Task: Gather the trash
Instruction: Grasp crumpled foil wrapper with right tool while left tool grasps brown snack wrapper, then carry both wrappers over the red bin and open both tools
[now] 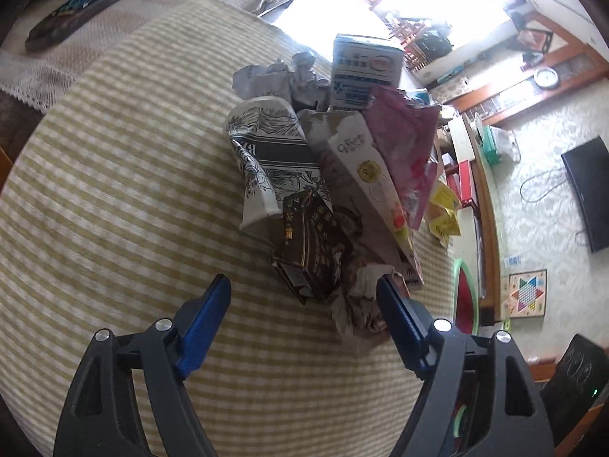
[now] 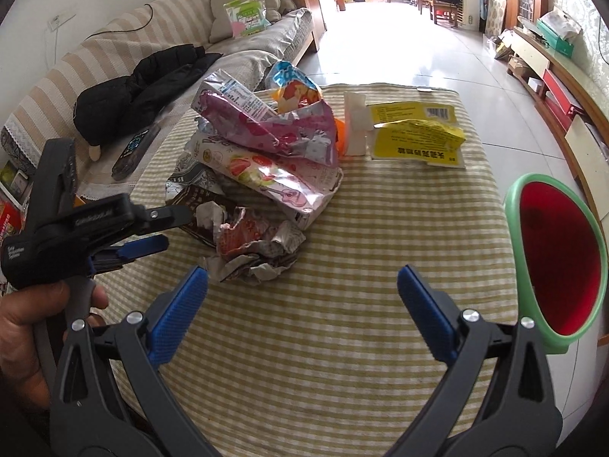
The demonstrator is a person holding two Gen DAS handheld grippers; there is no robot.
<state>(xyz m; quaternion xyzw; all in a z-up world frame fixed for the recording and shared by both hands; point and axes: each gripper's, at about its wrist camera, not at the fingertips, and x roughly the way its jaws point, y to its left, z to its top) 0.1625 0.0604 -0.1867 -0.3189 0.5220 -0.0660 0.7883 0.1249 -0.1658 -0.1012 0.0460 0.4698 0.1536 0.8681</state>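
Note:
A heap of trash lies on a yellow-checked tablecloth [image 1: 114,198]: a patterned paper cup [image 1: 266,160], a dark brown carton [image 1: 312,243], a cream carton [image 1: 365,167], a pink wrapper [image 1: 403,141], a blue-white box [image 1: 365,72] and crumpled paper [image 1: 361,301]. My left gripper [image 1: 302,289] is open, its right finger beside the crumpled paper. In the right wrist view the heap [image 2: 266,163] sits ahead, with crumpled paper [image 2: 255,243] nearest. My right gripper [image 2: 302,278] is open and empty above the cloth. The left gripper [image 2: 152,228] shows at the left.
A bin with a green rim and red inside [image 2: 559,262] stands off the table's right edge. A yellow packet [image 2: 418,133] and a white piece [image 2: 356,122] lie at the far side. A sofa with a black jacket [image 2: 133,87] and a remote [image 2: 133,148] is left.

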